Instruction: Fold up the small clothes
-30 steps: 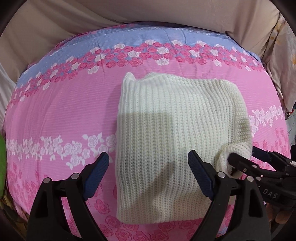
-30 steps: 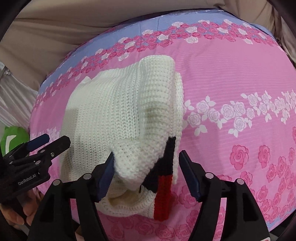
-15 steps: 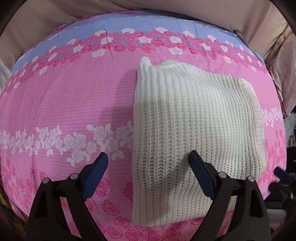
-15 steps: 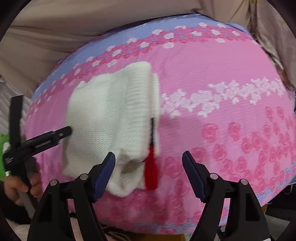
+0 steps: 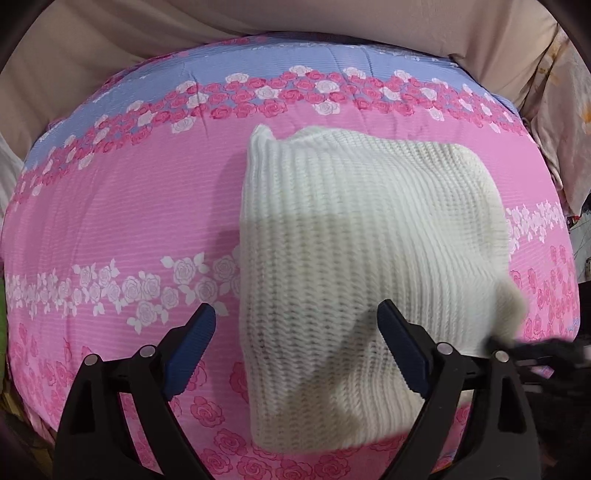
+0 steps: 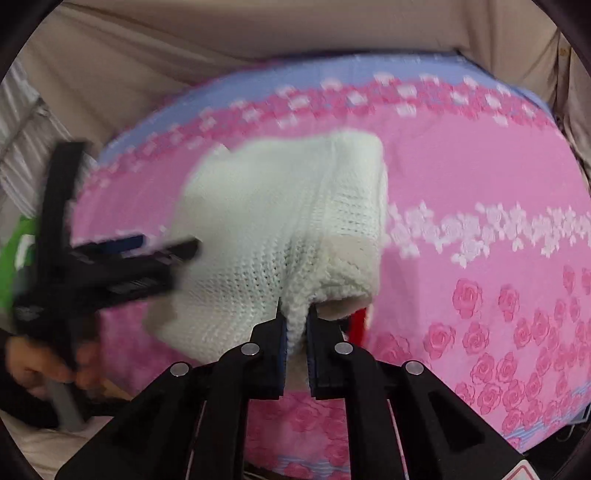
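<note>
A cream knitted sweater (image 5: 351, 258) lies folded on a pink bedspread with roses (image 5: 122, 221). My left gripper (image 5: 295, 350) stands open above the sweater's near left part, its right finger over the knit, nothing between the pads. In the right wrist view the right gripper (image 6: 296, 325) is closing and its jaws pinch a fold of the sweater (image 6: 280, 221) at the near edge, lifting it slightly. A red and black part (image 6: 356, 321) of the garment shows beside that fold. The left gripper (image 6: 147, 254) appears blurred at the left over the sweater's left side.
The bedspread has a blue band (image 5: 295, 62) at the far edge, with beige fabric (image 5: 147, 33) behind it. A green object (image 6: 14, 254) sits at the left. A hand (image 6: 33, 362) holds the left gripper's handle at lower left.
The right gripper, open half a second ago, has shut on a fold at the sweater's near edge. The left gripper stays open above the sweater, hardly moved.
</note>
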